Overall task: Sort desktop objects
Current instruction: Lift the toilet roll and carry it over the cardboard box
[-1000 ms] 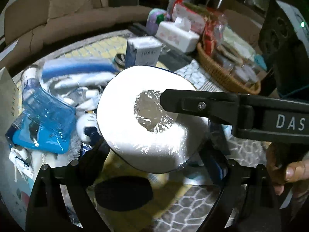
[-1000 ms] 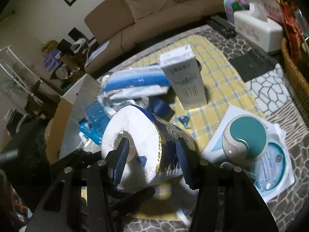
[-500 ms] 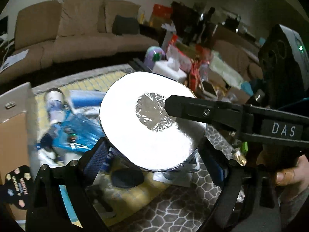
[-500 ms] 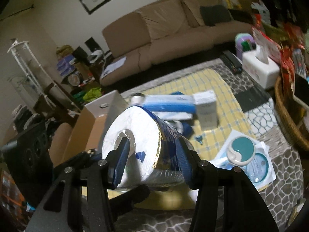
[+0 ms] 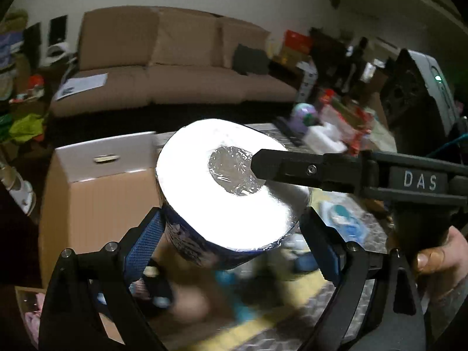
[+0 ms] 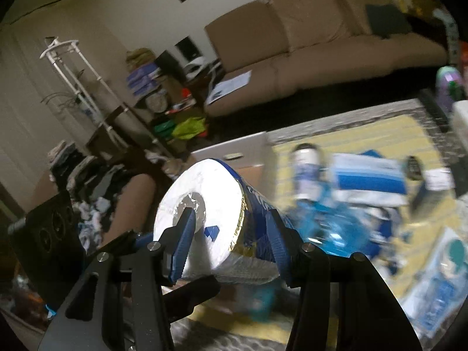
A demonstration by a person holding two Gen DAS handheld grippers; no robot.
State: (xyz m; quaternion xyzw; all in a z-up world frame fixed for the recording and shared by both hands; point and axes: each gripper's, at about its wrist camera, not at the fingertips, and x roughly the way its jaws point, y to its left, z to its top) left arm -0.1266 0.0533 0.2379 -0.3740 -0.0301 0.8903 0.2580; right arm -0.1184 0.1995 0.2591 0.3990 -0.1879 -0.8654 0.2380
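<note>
A plastic-wrapped toilet paper roll (image 5: 222, 201) with a blue printed side is held up in the air by both grippers. My left gripper (image 5: 231, 239) is shut on its blue sides. My right gripper (image 6: 231, 242) is shut on its two flat ends, one finger across the white end face (image 6: 201, 222); that finger (image 5: 292, 169) also crosses the roll's core in the left wrist view. A cardboard box (image 5: 90, 193) with a white flap stands behind and left of the roll.
The table (image 6: 380, 128) with a yellow checked cloth holds blue packets (image 6: 365, 178), a can (image 6: 305, 172) and a round teal item (image 6: 456, 248). A brown sofa (image 5: 163, 67) stands behind. A hand (image 5: 435, 257) holds the right gripper. Clutter shelves (image 6: 158, 93) stand at left.
Both grippers have lifted the roll higher off the table and swung it left toward the cardboard box. The table objects have dropped lower in view.
</note>
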